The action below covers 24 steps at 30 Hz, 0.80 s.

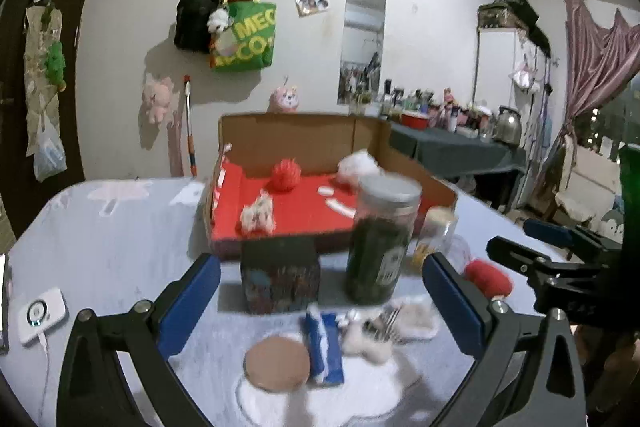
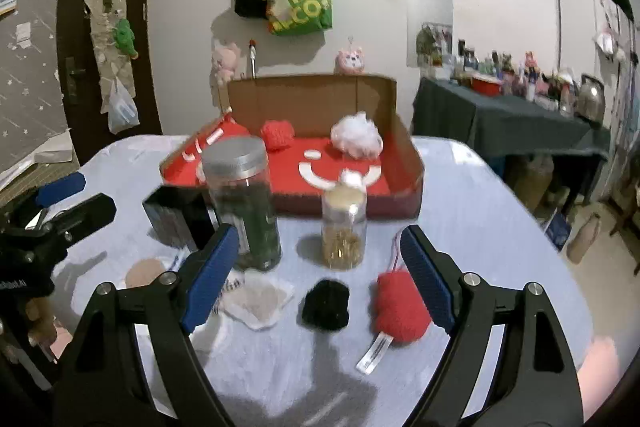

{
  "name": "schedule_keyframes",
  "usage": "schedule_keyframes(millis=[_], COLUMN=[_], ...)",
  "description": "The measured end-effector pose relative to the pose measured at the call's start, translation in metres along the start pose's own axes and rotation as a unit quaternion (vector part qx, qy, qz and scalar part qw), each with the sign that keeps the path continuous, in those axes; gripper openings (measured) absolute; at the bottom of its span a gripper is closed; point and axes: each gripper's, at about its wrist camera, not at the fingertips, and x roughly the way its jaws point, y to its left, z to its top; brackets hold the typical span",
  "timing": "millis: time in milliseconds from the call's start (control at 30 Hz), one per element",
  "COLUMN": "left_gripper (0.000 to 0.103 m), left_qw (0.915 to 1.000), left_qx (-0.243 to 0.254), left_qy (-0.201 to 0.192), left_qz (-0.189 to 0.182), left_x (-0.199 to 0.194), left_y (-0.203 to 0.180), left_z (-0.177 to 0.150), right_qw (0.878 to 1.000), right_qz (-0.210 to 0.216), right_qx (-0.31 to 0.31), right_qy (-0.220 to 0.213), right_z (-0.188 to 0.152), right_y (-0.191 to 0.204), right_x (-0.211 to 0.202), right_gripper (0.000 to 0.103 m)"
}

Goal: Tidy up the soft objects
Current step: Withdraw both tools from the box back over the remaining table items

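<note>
Desk point(image 2: 480, 195) under a pale blue cloth carries an open cardboard box with a red lining point(image 2: 412, 163) at its far side. Inside the box lie a red knitted ball point(image 2: 277, 134), a fluffy white pompom point(image 2: 356, 137) and, seen from the left wrist, a small cream plush toy point(image 1: 258, 213).

The right tool point(image 2: 320, 271) hangs with its blue-padded jaws spread wide and holding nothing. Between them on the cloth lie a black fuzzy pompom point(image 2: 325, 305) and a red fuzzy pompom with a white tag point(image 2: 400, 311), the red one just beside the right-hand pad.

The left tool point(image 1: 320, 301) is likewise wide and holds nothing. Below it lie a small white fluffy toy point(image 1: 366, 339), a blue wrapper point(image 1: 324, 347) and a round tan lid point(image 1: 277, 363).

A tall clear jar with a grey lid and dark contents point(image 2: 244, 203), a small clear bottle of golden bits point(image 2: 344, 227) and a dark square tin point(image 1: 280, 277) stand in front of the box.
</note>
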Motion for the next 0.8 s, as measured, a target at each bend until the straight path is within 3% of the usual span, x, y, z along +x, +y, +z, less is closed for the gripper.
schedule_keyframes(millis=[267, 800], left_gripper=[0.103, 0.103], left_qw=[0.9981, 0.9953], left_qx=[-0.023, -0.015], left_qy=[0.057, 0.095], left_qz=[0.0, -0.006], left_x=[0.022, 0.035], left_y=[0.008, 0.017], left_z=[-0.032, -0.039], right_qw=[0.999, 0.998], right_qz=[-0.009, 0.01], right_qx=[0.008, 0.012], right_qy=[0.034, 0.061], right_z=[-0.032, -0.044], right_y=[0.0, -0.001], right_x=[0.026, 0.045], right_gripper=[0.083, 0.083])
